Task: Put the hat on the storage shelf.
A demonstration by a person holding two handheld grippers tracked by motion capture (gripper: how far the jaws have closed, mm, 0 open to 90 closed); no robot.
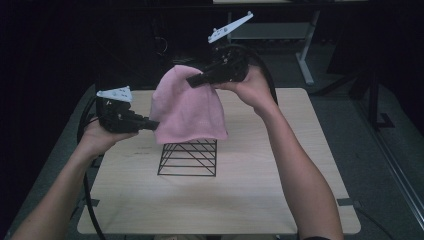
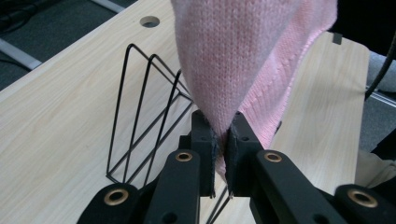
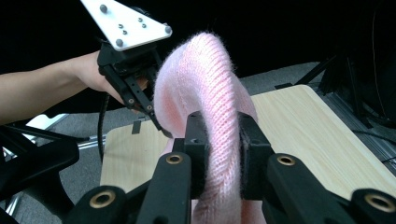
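I'm clenching both the left gripper [image 1: 150,123] and right gripper [image 1: 192,80] on the pink knit cloth [image 1: 187,107], which is hiding the top of the wire rack [image 1: 188,159] at frame centre.

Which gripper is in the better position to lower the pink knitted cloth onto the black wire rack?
Right, probably. The right gripper holds the pink cloth at its top, above the wire rack, so lowering it would settle the cloth. The left gripper is shut on the cloth's lower side edge, beside the rack.
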